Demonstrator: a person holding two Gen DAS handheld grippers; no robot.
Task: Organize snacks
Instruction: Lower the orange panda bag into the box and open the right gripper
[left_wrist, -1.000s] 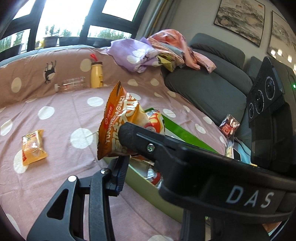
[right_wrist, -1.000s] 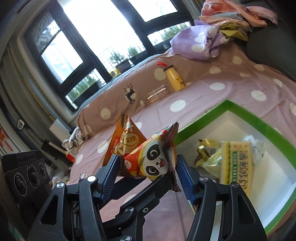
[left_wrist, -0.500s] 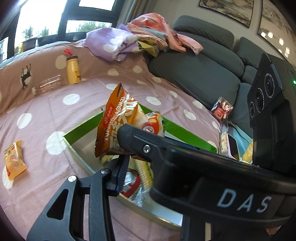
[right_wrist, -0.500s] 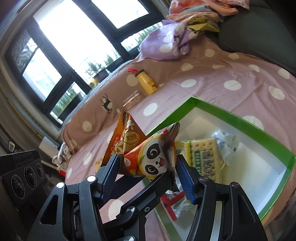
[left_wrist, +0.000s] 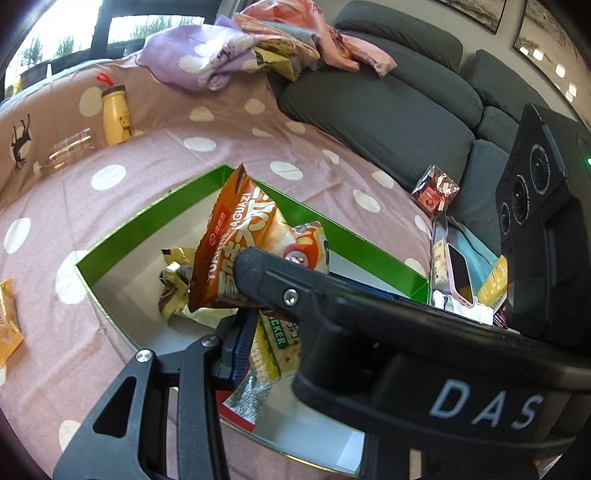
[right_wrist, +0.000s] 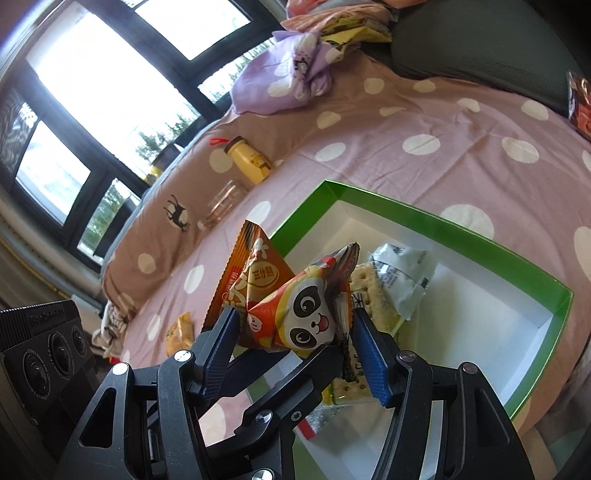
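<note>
My left gripper (left_wrist: 247, 314) is shut on the bottom of an orange snack bag (left_wrist: 236, 240). Only its left finger (left_wrist: 236, 343) shows; the right gripper's black body hides the other. My right gripper (right_wrist: 295, 332) is shut on a red panda-print bag (right_wrist: 306, 314), with the orange bag (right_wrist: 255, 273) just behind it. Both bags hang side by side over a green-rimmed white box (left_wrist: 147, 218) on the polka-dot cover. In the box lie a gold wrapper (left_wrist: 173, 280), a cracker pack (right_wrist: 369, 291) and a grey-white packet (right_wrist: 402, 280).
A yellow bottle (left_wrist: 114, 114) and a clear glass (left_wrist: 66, 151) stand at the back of the cover. A small orange packet (left_wrist: 7, 325) lies at the left. A grey sofa (left_wrist: 388, 110) with a red packet (left_wrist: 436, 192), a phone (left_wrist: 460, 273) and piled clothes (left_wrist: 221, 55) borders the right.
Both grippers have carried their bags from beside the box to above its inside. The box's contents have come into view under them. Neither grip has changed.
</note>
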